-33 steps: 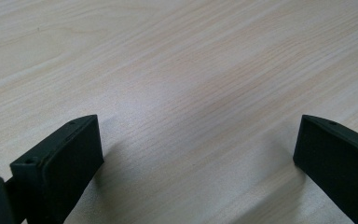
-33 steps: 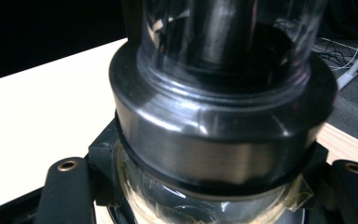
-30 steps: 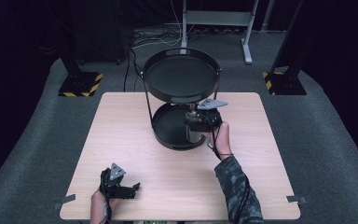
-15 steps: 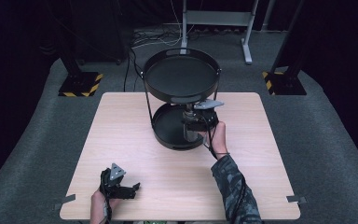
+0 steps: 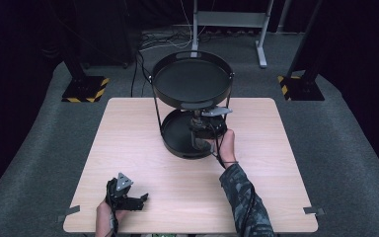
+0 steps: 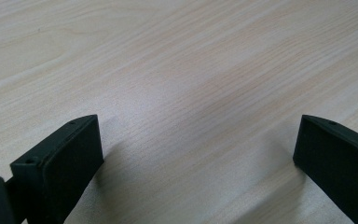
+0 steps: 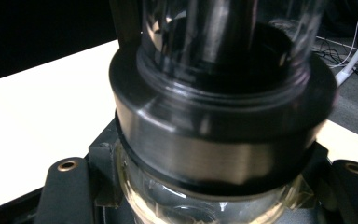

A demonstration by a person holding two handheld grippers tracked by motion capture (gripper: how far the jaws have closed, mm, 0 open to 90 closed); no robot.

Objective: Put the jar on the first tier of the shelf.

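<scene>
Left gripper (image 5: pixel 140 199): I see it at the near left of the counter (image 5: pixel 128 128), held low in the left hand (image 5: pixel 109 217). In the left gripper view its jaws stand wide apart over bare wood grain, with nothing between them.

Counter: light wood, square with rounded corners. I see strips of grey tape (image 5: pixel 68 213) at both near corners.

Writing and labels: I can read none on any item. Yellow-and-black hazard stripes mark the stand bases (image 5: pixel 85 89) on the floor beyond the counter.

Two-tier stand (image 5: pixel 191 106): black, round trays on thin uprights, at the far middle of the counter. I see nothing in the upper tray (image 5: pixel 191 79). The lower tray (image 5: pixel 175 133) carries the jar and the right gripper's front end.

Jar (image 7: pixel 223 116): clear glass with a wide dark band around it, over the lower tray. I cannot tell its contents or whether it touches the tray.

Right gripper (image 5: pixel 200 140): reaches into the lower tier from the near right side, in the right hand (image 5: pixel 226 145). In the right gripper view the jar sits tight between the two jaws, so I read it as clamped on the jar.
</scene>
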